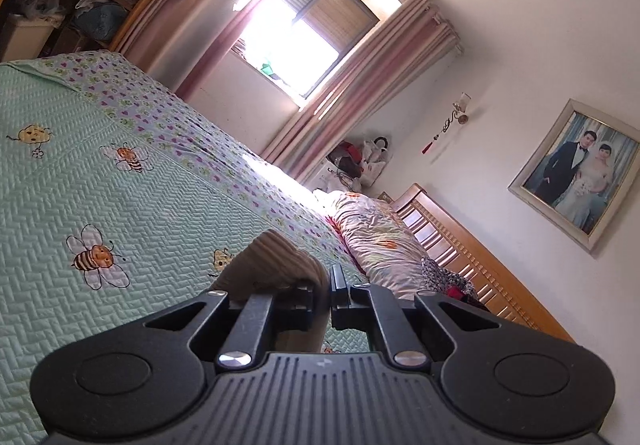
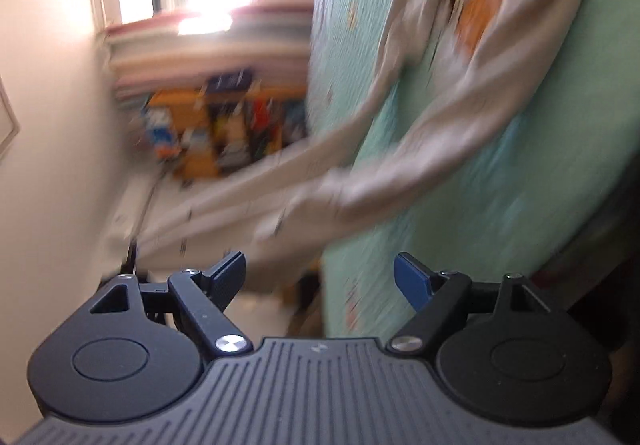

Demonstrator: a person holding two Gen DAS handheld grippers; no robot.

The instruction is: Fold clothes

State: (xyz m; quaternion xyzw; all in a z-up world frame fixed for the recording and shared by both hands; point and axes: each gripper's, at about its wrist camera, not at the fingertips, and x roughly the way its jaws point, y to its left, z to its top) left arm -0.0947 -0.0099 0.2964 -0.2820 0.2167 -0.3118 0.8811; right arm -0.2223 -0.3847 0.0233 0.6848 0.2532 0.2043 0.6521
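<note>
Above the mint-green quilted bee-print bedspread (image 1: pixel 120 205), the left gripper (image 1: pixel 326 285) is pinching beige ribbed cloth (image 1: pixel 272 265) tight; the right gripper (image 2: pixel 320 281) is gaping wide, holding nothing.

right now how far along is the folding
Early. Nothing looks folded: the beige garment lies spread over the green bedspread, sleeves out. In hand: the left gripper is shut on a beige fold. The right gripper is open, empty. All folds remain.

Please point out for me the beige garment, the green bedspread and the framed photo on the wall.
beige garment (image 2: pixel 436 133): right wrist view, on its long sleeve.
green bedspread (image 1: pixel 120 213): left wrist view, on the quilted part near a bee.
framed photo (image 1: pixel 576 173): left wrist view, on the middle of the picture.
</note>
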